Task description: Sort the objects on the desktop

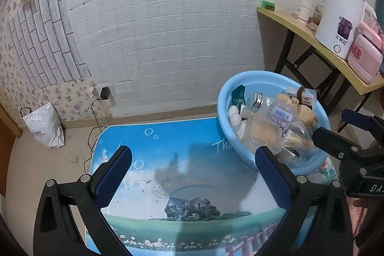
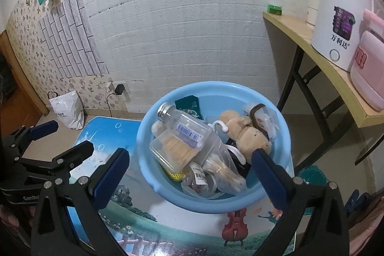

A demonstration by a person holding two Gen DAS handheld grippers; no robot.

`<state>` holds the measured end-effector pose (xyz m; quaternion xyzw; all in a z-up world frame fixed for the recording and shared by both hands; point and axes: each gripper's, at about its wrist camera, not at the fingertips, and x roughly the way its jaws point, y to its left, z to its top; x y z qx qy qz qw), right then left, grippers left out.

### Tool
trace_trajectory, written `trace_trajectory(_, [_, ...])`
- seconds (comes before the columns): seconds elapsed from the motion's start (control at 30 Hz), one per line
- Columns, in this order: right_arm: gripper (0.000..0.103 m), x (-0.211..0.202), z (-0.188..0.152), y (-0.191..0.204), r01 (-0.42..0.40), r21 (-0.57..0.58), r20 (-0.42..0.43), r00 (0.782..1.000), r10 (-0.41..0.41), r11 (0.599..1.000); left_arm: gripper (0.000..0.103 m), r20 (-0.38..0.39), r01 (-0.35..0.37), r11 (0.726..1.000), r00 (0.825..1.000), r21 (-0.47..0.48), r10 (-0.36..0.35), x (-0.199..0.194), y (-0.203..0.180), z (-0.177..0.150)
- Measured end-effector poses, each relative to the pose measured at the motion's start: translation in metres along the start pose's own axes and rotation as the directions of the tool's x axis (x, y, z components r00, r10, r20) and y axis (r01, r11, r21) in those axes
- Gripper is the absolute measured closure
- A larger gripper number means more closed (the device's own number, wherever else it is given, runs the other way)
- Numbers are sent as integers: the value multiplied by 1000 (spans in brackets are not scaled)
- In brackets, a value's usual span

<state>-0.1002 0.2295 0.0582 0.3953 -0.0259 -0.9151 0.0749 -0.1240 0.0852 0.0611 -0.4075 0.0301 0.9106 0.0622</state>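
Note:
A light blue basin (image 2: pixel 153 116) stands on a small table with a blue landscape print (image 1: pixel 182 174). The basin also shows in the left wrist view (image 1: pixel 224 97), at the table's right back. In it lie a clear bottle with a silver cap (image 2: pixel 184 126), a tan plush toy (image 2: pixel 244 133), a clear box of toothpicks (image 2: pixel 172 150), a dark green packet (image 2: pixel 189 106) and plastic bags. My left gripper (image 1: pixel 194 160) is open and empty above the bare table left of the basin. My right gripper (image 2: pixel 189 164) is open and empty, its jaws spread around the basin's near side.
A wooden side table (image 2: pixel 319 59) at the right holds a white kettle (image 2: pixel 340 16), a pink container (image 2: pixel 369 73), paper cups (image 1: pixel 304 4) and a green box (image 2: pixel 274 8). A white bag (image 1: pixel 45 126) sits on the floor by the wall, near a plugged-in charger (image 1: pixel 105 92).

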Motion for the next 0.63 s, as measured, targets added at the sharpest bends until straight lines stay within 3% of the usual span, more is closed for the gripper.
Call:
trace_trajectory(0.2, [0, -1, -1, 0, -3, 4, 2, 1000, 3, 1000, 0, -6, -20, 1000, 1000, 11, 20, -3, -2, -2])
trace_trajectory(0.43, [0, -2, -2, 1, -6, 6, 0, 1000, 6, 1000, 0, -7, 13, 1000, 1000, 0, -13, -6, 2, -2])
trace_trajectory(0.53, [0, -3, -2, 2, -7, 5, -1, 1000, 7, 1000, 0, 0, 66, 997, 998, -33, -66, -8, 8, -4])
trace_trajectory(0.63, [0, -3, -2, 2, -12, 5, 1, 1000, 12, 1000, 0, 10, 60, 998, 998, -36, -59, -9, 8, -6])
